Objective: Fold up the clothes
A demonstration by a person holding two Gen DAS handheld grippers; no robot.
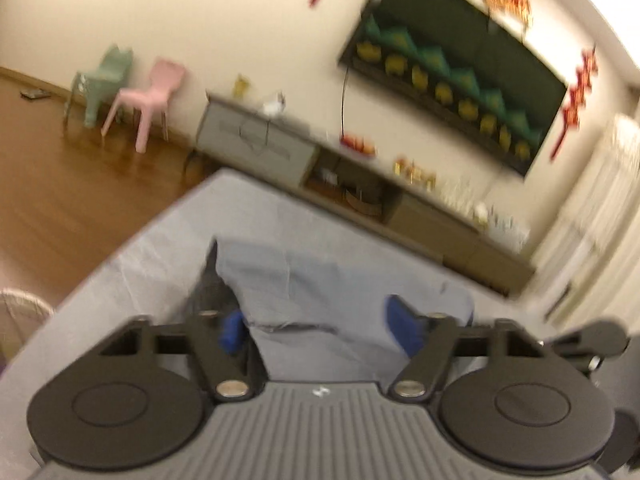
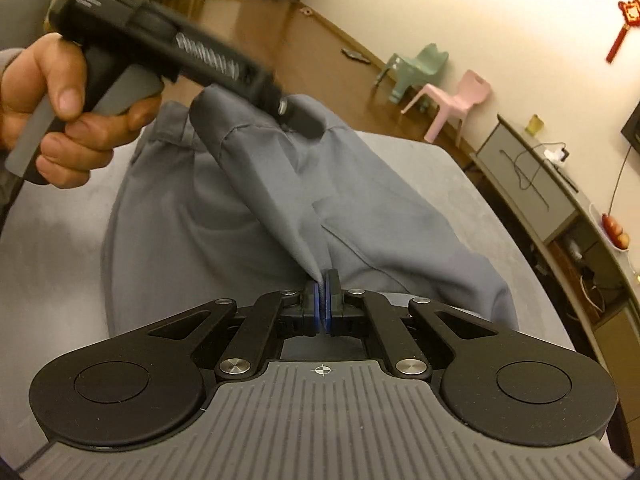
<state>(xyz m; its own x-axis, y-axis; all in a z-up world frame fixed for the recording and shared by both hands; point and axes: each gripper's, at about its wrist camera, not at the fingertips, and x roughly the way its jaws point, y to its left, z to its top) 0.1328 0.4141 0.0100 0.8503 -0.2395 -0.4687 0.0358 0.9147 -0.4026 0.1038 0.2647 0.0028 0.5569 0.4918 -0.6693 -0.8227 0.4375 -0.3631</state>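
Your right claw [image 2: 322,300] is clamped on a fold of the grey garment [image 2: 256,216], which spreads ahead of it over the grey surface [image 2: 60,264]. Beyond, your left hand [image 2: 60,120] holds the left claw [image 1: 320,328], pads apart, cloth lying between them, unpinched. Farther off stands a pink chair [image 2: 460,100].

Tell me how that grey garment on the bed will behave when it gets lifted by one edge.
Probably floppy: the grey garment drapes in a soft ridge between the right claw, shut on its edge, and the left claw. It likely feels light, since that thin pinch holds up the fold. It should sag and trail rather than keep shape, so it may drag across the bed.
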